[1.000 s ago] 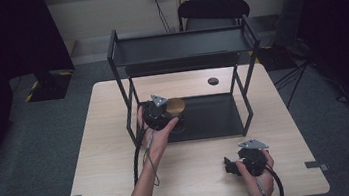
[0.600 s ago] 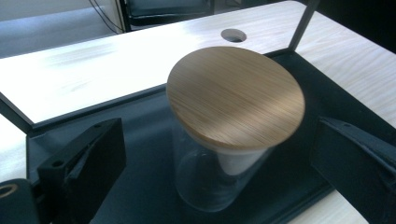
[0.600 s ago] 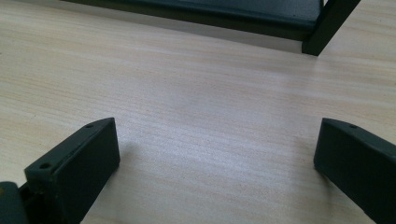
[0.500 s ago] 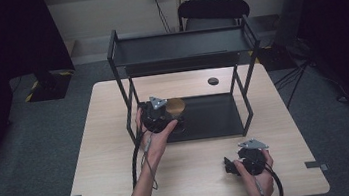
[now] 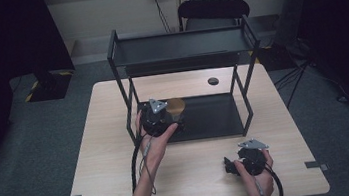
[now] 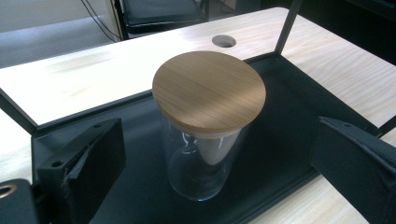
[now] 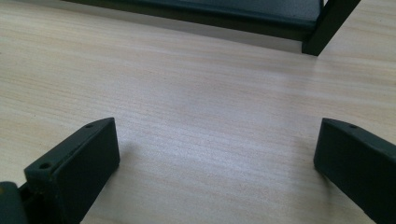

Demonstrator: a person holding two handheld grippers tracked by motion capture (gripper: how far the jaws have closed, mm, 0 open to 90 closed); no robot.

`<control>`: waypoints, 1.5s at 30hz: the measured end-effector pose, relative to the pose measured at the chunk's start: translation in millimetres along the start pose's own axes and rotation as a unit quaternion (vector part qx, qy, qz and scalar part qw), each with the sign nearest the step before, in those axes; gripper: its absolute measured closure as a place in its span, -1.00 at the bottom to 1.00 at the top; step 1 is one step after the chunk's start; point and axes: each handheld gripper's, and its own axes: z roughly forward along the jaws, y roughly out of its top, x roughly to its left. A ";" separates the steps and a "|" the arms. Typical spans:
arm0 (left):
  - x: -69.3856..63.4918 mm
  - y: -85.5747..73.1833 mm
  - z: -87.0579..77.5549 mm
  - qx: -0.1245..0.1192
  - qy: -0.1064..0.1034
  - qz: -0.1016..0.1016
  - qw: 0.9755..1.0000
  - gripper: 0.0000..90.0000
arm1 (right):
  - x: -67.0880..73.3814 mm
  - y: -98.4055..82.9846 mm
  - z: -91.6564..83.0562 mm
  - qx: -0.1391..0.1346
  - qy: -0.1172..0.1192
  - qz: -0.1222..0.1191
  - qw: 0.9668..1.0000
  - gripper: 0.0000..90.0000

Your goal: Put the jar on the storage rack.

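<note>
A clear glass jar (image 6: 201, 172) with a round wooden lid (image 6: 208, 91) stands upright on the bottom shelf of a black metal rack (image 6: 289, 116), near its front left corner. In the high view the lid (image 5: 176, 106) peeks out just past my left gripper (image 5: 171, 121). My left gripper (image 6: 219, 158) is open; the jar sits in the gap between the wide jaws, and neither pad touches the glass. My right gripper (image 5: 229, 165) rests low over the table near the front right, jaws pointing left. The right gripper (image 7: 215, 163) is open over bare wood.
The two-tier rack (image 5: 181, 44) stands on the far half of the light wooden table (image 5: 113, 151), and its front posts (image 5: 128, 118) flank the left hand. A round cable hole (image 5: 213, 80) lies behind the rack. A dark chair (image 5: 212, 10) stands beyond the table.
</note>
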 end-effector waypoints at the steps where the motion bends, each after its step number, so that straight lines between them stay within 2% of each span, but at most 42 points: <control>1: 0.6 -0.2 -1.1 0.001 -0.001 -0.002 1.000 -0.93 | 0.0 0.0 0.0 0.000 0.000 0.000 1.000 -1.00; 19: -3.5 -6.4 -26.2 -0.004 -0.002 -0.001 1.000 -0.93 | 0.1 0.0 0.0 0.000 0.000 0.000 1.000 -1.00; 28: -2.1 -17.6 -31.7 -0.007 -0.011 -0.012 1.000 -0.93 | 0.1 0.0 0.0 0.000 0.000 0.000 1.000 -1.00; 34: -0.7 -24.7 -39.5 -0.009 -0.007 -0.010 1.000 -0.93 | 0.1 0.0 0.0 0.000 0.000 0.000 1.000 -1.00; 45: 5.9 -44.2 -53.7 -0.017 0.000 -0.031 0.999 -0.93 | 0.2 0.0 0.0 0.000 0.000 0.001 1.000 -1.00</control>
